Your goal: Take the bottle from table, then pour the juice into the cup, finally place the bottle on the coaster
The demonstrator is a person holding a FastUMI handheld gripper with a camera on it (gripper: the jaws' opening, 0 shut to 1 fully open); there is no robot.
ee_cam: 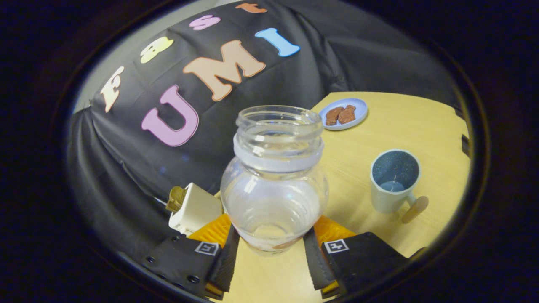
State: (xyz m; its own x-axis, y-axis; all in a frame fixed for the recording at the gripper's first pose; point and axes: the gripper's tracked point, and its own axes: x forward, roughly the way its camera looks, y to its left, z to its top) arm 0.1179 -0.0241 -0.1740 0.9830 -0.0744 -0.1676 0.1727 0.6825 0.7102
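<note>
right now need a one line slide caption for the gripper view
Gripper shut on the clear open-mouthed bottle, held tilted over the table; mug and plate of snacks beyond.

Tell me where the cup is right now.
In the gripper view, the cup stands upright on the table, beyond the gripper and apart from the bottle that the fingers hold, nearer than the plate.

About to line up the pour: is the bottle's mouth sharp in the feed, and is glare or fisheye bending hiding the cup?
Gripper view: the bottle, clamped between the hand-held gripper fingers, shows bright highlights on its glass, but its open mouth reads clearly; the cup beyond the fingers is sharp and free of glare; fisheye curves the table edge; soft shadows, even light.
</note>
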